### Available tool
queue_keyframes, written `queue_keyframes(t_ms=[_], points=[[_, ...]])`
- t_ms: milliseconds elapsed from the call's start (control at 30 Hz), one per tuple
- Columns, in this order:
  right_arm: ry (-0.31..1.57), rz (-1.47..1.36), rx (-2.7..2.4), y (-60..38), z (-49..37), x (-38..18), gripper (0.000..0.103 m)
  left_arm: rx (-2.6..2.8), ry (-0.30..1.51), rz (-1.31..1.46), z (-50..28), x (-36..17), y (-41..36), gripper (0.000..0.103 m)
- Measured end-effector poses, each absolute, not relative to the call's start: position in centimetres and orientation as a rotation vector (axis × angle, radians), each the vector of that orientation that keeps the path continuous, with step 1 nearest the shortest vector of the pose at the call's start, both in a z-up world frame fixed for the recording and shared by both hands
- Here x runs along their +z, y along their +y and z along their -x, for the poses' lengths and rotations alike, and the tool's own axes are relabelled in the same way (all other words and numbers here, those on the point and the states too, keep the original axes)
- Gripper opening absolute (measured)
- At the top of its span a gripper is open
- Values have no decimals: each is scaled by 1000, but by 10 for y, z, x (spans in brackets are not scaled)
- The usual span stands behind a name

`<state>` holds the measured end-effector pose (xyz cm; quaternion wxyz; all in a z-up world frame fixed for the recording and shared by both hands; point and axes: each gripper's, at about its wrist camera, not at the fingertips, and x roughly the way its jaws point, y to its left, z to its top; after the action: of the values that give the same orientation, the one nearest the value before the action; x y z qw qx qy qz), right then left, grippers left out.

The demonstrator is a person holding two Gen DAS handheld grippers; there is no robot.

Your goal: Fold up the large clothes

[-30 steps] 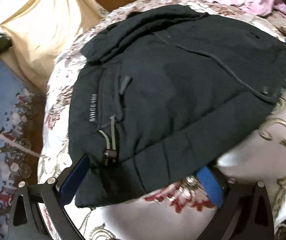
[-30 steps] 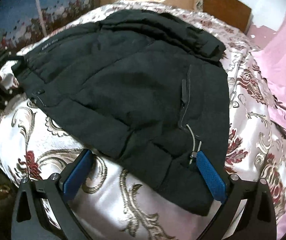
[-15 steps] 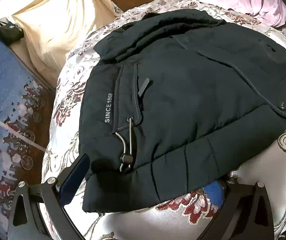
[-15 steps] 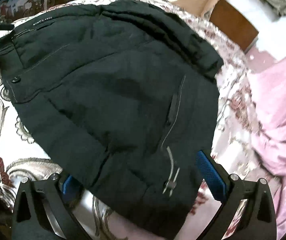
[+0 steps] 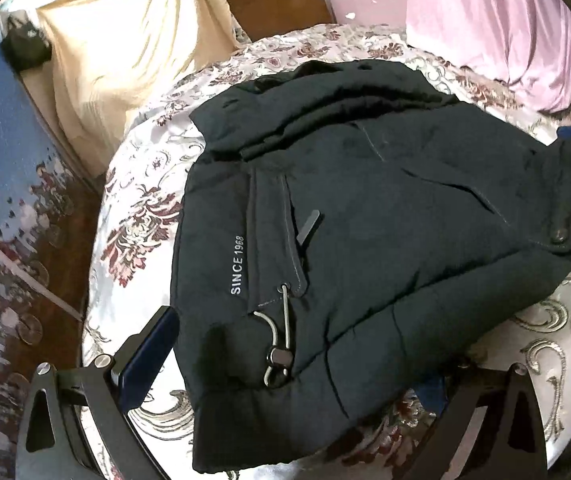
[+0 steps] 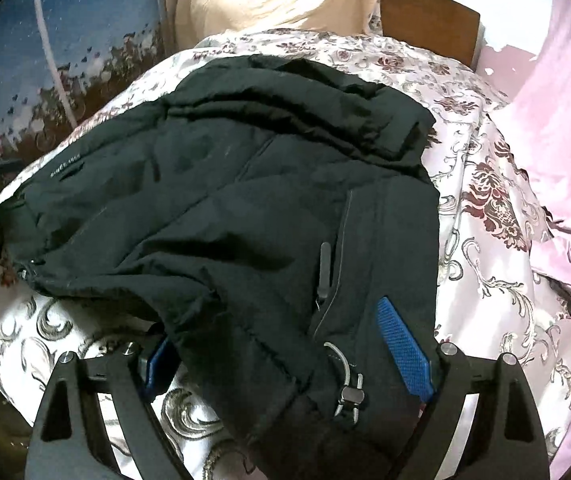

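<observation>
A dark padded jacket (image 5: 365, 220) printed "SINCE 1968" lies folded on a floral bedspread (image 5: 141, 208). My left gripper (image 5: 297, 348) stands wide around the jacket's near hem corner, by the drawcord toggle (image 5: 279, 358). Its left pad (image 5: 145, 360) is beside the cloth and its right finger is mostly buried under the hem. In the right wrist view the jacket (image 6: 225, 208) has its other hem corner between the fingers of my right gripper (image 6: 273, 324), whose jaws are closing. One blue pad (image 6: 401, 344) lies on top of the cloth and the other pad (image 6: 157, 360) is beneath it.
A pink quilt (image 6: 557, 152) is piled at the right of the bed. A cream cloth (image 5: 125, 52) and a wooden headboard (image 5: 281, 4) are at the far end. A blue patterned surface (image 5: 1, 220) runs along the bed's left side.
Both grippers have pushed in around the jacket's near hem, which now bunches and lifts between the fingers. The right jaws have narrowed. The jacket sits farther from both cameras' top edges.
</observation>
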<state>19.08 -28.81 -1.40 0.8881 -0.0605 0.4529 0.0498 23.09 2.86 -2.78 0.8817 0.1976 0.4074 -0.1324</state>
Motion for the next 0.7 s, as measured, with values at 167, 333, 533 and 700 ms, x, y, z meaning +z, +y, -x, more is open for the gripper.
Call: queue_keyframes(t_ms=[167,333,533,700], points=[[919,95,123,-292,-194,-12,72,-310,834,-444,-219,-33,31,103],[910,103,135,-290,-202,-10,72,-373,853,-562,-200,-46,23,103],[904,108,133,-284,-211,-6,72,-271,886,-620,-210,-60,21,102],[900,117,139,-284,-207,-7,72,-245,846,-613,-214,-55,19,59]])
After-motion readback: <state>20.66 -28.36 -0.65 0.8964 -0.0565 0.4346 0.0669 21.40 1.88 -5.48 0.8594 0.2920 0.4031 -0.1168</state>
